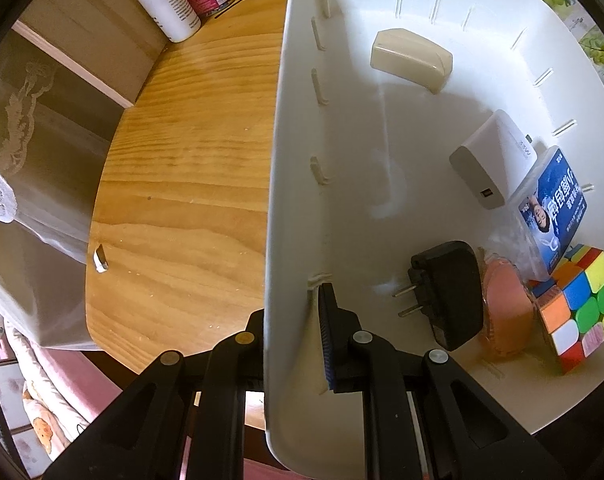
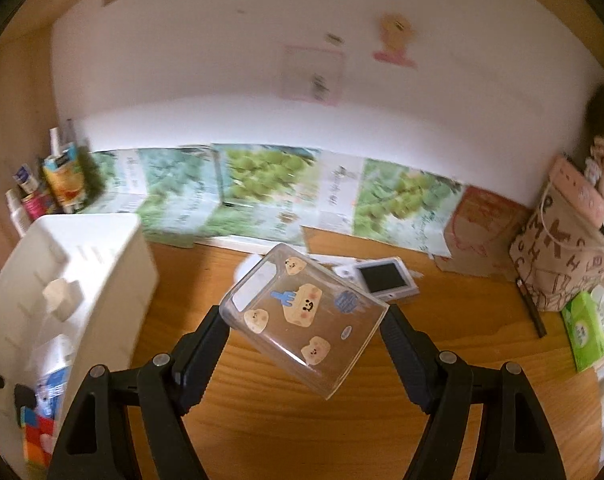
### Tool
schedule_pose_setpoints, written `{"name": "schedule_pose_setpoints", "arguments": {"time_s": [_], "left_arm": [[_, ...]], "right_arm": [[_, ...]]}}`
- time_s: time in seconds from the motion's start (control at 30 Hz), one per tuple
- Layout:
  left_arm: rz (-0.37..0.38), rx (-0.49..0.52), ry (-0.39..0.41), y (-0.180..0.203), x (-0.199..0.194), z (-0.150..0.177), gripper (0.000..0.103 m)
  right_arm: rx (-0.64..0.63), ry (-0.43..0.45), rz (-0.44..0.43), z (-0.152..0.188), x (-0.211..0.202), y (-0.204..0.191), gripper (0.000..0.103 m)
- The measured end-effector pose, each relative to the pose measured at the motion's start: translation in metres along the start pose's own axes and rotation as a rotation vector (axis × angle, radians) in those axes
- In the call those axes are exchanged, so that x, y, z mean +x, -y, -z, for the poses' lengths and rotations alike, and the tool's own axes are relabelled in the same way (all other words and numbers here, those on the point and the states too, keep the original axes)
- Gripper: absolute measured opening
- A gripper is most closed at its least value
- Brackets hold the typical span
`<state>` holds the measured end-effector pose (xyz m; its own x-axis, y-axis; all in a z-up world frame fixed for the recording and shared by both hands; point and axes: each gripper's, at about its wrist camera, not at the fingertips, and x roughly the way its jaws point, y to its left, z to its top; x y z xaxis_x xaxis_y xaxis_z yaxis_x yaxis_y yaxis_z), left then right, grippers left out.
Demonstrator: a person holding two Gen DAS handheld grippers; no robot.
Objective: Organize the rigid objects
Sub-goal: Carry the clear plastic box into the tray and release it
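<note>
Inside white bin (image 1: 381, 128): 2 chargers (image 1: 485, 160), 1 cube (image 1: 577, 308)

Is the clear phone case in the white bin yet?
Out. The clear phone case is held in the right hand-held gripper above the table, beside the white bin.

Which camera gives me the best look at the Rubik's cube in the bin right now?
The left wrist view. It shows the cube sharp and close, lying inside the white bin next to the black plug, with three coloured faces visible. The right wrist view catches only a blurred coloured patch of it at the lower left edge, behind the bin wall.
</note>
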<state>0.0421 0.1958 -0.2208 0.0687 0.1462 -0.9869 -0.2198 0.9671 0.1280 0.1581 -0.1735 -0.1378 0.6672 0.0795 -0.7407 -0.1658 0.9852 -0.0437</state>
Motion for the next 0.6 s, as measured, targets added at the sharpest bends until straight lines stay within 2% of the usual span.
{"name": "schedule_pose_setpoints", "arguments": {"time_s": [0.13,0.3,0.6], "left_arm": [[0.025,-0.007,0.002,-0.004,-0.001,0.001,0.016],[0.021,0.018,0.008,-0.003,-0.002,0.001,0.016],[0.027,0.020,0.023,0.003,-0.003,0.003,0.016]], "right_arm": [[-0.027,0.016,-0.039,-0.001,-0.017,-0.024,0.078],[-0.067,0.023,-0.110,0.000,-0.037,-0.060,0.078],[-0.215,0.011,-0.251,0.012,-0.061,-0.133,0.078]]}}
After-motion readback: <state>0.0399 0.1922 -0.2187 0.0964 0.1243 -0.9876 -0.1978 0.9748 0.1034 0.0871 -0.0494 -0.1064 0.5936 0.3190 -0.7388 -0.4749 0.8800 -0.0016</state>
